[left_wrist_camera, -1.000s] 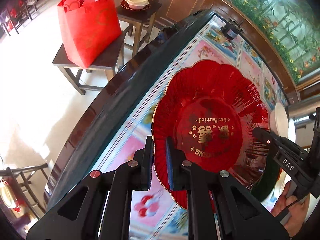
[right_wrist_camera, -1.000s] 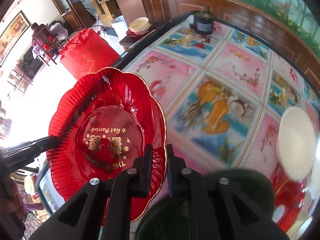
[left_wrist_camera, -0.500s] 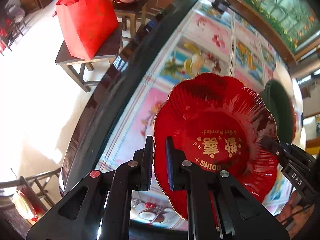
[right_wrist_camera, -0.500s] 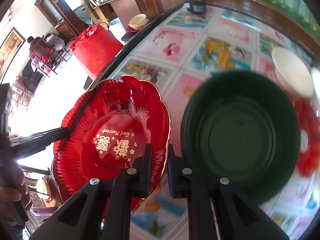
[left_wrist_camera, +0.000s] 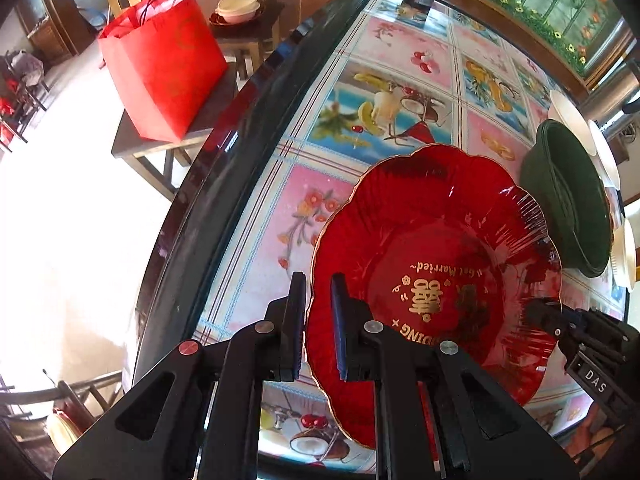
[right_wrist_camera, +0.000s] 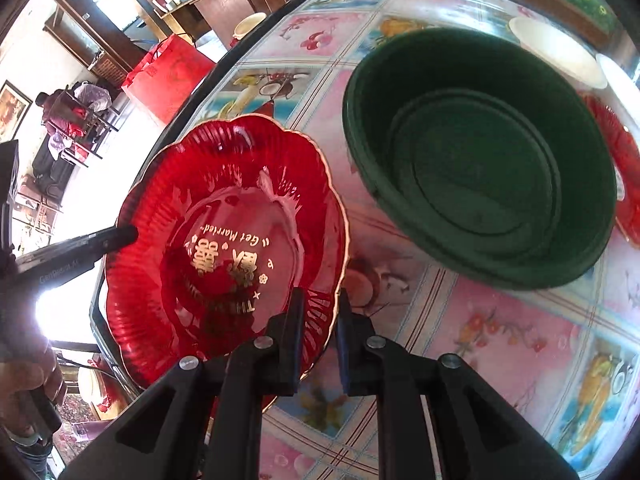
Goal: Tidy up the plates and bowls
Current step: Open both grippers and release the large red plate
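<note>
Clearly both pairs of jaws are clamped on the scalloped rim of the red plate (left_wrist_camera: 432,264), one on each side. The left gripper (left_wrist_camera: 318,320) bites the near-left edge. The right gripper (right_wrist_camera: 318,332) pinches the opposite edge, but its jaws are opening, with the gilt rim between them, so I judge a release is starting. Two grips keep the wide, shallow plate level and stop it sagging. It sits low over the bench (left_wrist_camera: 380,80), seemingly at or near the surface, just beside the green bowl (right_wrist_camera: 480,152) and nearer the bench's dark edge than the bowl. White plates (left_wrist_camera: 576,128) lie beyond the bowl.

A second ago the plate was carried farther from the bowl, which barely showed under the right gripper; now the bowl is fully in view alongside, and the plate looks lower and closer to the bench.
</note>
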`<state>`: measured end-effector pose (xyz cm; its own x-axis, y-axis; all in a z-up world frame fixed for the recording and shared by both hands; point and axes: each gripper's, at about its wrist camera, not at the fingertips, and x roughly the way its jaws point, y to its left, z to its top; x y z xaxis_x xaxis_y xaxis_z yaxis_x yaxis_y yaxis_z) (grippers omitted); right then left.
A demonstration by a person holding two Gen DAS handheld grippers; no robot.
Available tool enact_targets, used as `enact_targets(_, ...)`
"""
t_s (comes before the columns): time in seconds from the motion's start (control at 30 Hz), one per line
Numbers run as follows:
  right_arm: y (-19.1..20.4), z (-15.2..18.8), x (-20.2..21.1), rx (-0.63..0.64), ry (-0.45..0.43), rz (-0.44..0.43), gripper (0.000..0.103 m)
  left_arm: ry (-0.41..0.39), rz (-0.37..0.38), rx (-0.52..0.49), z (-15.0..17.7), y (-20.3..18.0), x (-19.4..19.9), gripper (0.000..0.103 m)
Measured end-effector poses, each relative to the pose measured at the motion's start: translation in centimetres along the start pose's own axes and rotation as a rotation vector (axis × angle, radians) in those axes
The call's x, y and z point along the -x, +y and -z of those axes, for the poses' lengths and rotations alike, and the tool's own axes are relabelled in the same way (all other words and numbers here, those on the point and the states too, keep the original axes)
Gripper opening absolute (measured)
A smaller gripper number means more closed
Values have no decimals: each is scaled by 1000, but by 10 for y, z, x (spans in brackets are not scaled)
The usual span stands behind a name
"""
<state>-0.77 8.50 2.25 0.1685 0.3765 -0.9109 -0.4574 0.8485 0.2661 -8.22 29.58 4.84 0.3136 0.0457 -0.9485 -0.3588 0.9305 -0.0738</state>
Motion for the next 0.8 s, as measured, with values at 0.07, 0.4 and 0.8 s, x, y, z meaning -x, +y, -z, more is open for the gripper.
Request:
enact_targets(0.07, -3, 1, 1, -13, -13, -4, 15, -18, -18, -11, 0, -2, 0, 19)
enact_targets(0.4, -27, 18, 32, -13, -93, -12, 51, -123, -82, -45, -4, -9, 29, 61)
enact_targets(0.8, -112, 5, 29, -60, -50, 156, 54, -168, 29, -168, -14, -94, 64, 64)
